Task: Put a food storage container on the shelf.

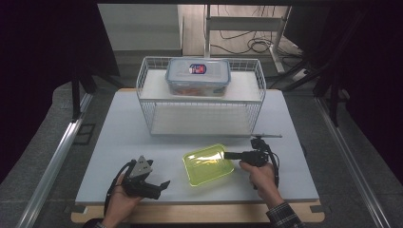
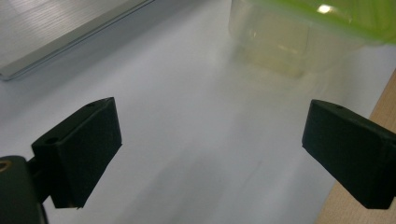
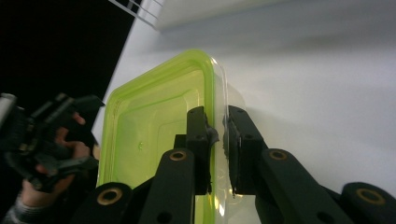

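In the right gripper view the green-lidded container [image 3: 154, 135] is partly covered by that gripper's own jaws at 6 o'clock, and its near end runs off the bottom edge. The left gripper view cuts the same container [image 2: 299, 42] off at 1 o'clock and blurs it. In the high view the label on the lidded box [image 1: 198, 75] at 12 o'clock is too small to read.
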Action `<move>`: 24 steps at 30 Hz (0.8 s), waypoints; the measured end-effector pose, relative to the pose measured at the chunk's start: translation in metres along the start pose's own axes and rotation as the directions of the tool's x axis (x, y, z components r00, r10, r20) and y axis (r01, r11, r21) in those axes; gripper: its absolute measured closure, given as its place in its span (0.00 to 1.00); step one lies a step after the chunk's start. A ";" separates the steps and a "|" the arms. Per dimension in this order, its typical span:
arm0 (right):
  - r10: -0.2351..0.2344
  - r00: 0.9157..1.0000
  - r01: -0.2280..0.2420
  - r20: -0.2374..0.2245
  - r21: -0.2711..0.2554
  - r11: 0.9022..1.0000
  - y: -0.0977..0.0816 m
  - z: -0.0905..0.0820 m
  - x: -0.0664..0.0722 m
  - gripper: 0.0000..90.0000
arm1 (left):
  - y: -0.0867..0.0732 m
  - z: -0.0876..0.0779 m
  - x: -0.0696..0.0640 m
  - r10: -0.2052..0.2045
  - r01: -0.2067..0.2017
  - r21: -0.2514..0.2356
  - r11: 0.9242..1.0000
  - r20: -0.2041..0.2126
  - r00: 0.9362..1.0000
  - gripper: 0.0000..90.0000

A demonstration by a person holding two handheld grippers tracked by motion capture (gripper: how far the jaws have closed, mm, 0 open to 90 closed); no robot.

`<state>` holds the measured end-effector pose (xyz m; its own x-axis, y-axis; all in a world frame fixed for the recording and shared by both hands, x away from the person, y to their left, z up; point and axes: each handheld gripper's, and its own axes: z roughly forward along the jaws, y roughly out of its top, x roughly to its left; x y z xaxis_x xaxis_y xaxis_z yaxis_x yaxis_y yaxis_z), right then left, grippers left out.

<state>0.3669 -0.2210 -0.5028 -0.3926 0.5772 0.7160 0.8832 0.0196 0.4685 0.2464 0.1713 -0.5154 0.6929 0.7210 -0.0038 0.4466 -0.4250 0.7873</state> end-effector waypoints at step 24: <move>-0.030 0.997 0.023 -0.072 -0.096 0.995 0.019 -0.028 0.020 0.89 | 0.000 0.003 0.001 -0.011 0.011 0.008 1.000 0.006 1.000 0.05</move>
<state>0.3685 -0.2322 -0.4654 -0.4367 0.5161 0.7368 0.8451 -0.0454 0.5326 0.2489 0.1707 -0.5170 0.6911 0.7226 -0.0157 0.4585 -0.4215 0.7824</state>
